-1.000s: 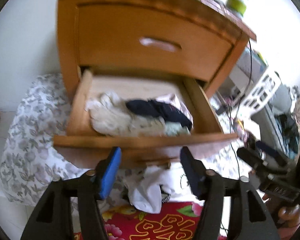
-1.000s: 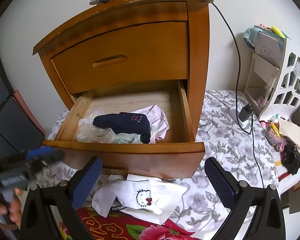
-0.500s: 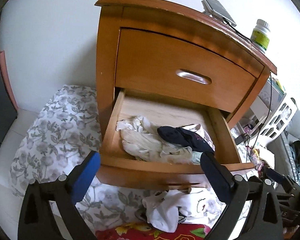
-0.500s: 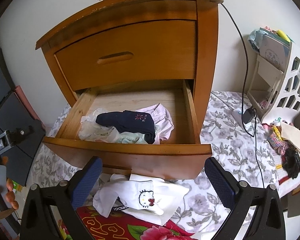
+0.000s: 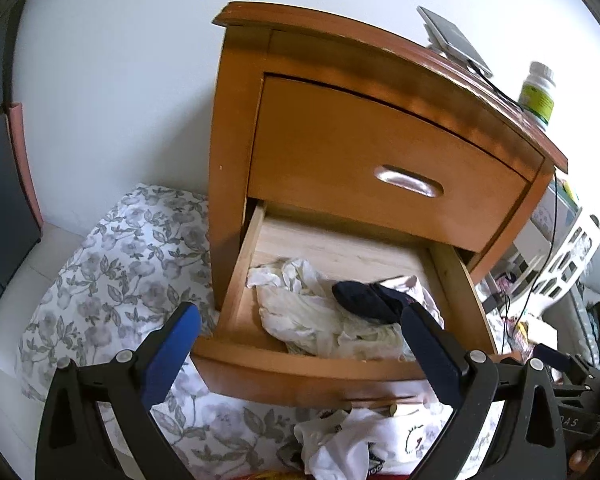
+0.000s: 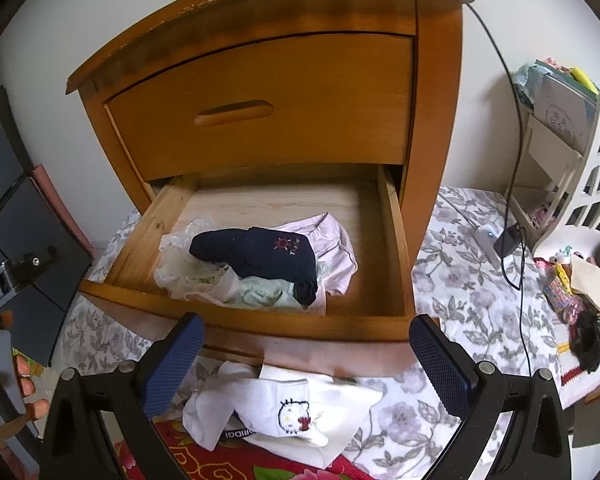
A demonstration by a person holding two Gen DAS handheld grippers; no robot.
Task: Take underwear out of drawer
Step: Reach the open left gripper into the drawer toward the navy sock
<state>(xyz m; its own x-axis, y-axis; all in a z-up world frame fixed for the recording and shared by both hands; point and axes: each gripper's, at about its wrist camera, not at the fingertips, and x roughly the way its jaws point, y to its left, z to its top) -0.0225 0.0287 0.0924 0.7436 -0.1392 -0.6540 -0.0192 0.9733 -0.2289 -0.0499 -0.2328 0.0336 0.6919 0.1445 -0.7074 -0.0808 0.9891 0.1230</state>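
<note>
Both tongs [image 5: 300,330] [image 6: 306,346] released before the drawer [image 6: 392,240] of underwear [image 6: 256,254], white clothes [image 6: 284,412] on floral sheet [image 6: 460,300] below.

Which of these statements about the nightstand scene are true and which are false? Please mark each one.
1. The lower drawer is pulled open. True.
2. The upper drawer is also open. False: it is closed.
3. A dark navy garment lies on top of the lighter clothes in the open drawer. True.
4. The right gripper is closed on the navy garment. False: its jaws stand wide apart in front of the drawer and hold nothing.
5. The left gripper is open and empty. True.
6. The white clothes with a cartoon cat face lie inside the drawer. False: they lie on the bedding below the drawer front.
</note>
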